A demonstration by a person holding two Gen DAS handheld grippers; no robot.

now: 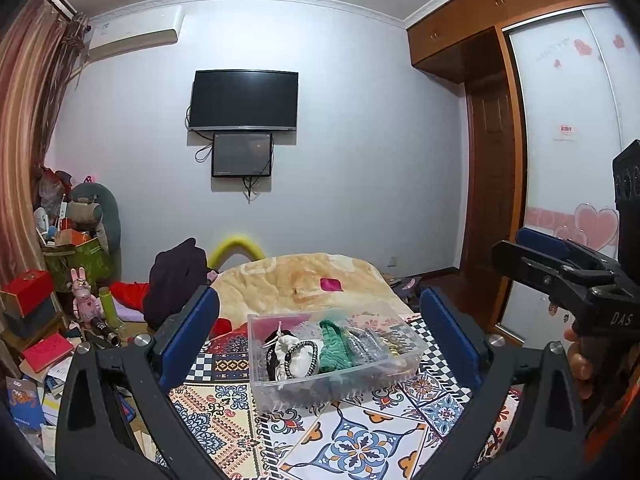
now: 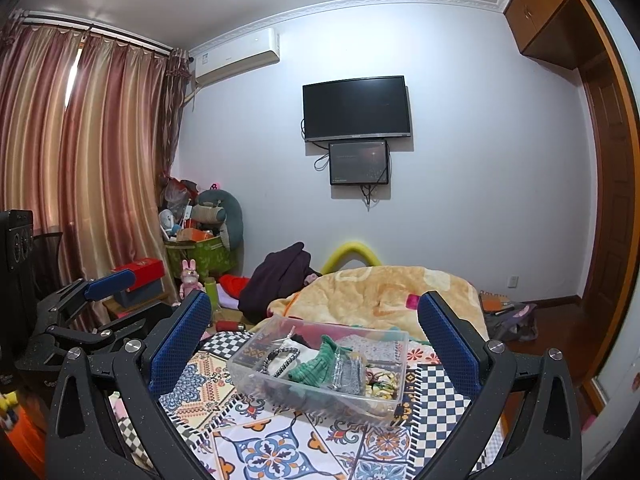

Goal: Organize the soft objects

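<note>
In the left wrist view the right claw (image 1: 520,248) enters at 3 o'clock, its body cut off by the picture's edge and its blue pads seen side-on, so their gap cannot be judged. The clear bin (image 1: 332,390) blurs what lies low behind its frosted wall; the dark pieces under the green cloth (image 1: 334,346) cannot be named. In the right wrist view, the small yellow items (image 2: 382,386) at the bin's 4 o'clock corner are too small to tell.

Clear bin (image 2: 256,364) on patterned cloth (image 2: 280,440), tool (image 2: 316,344) open
</note>
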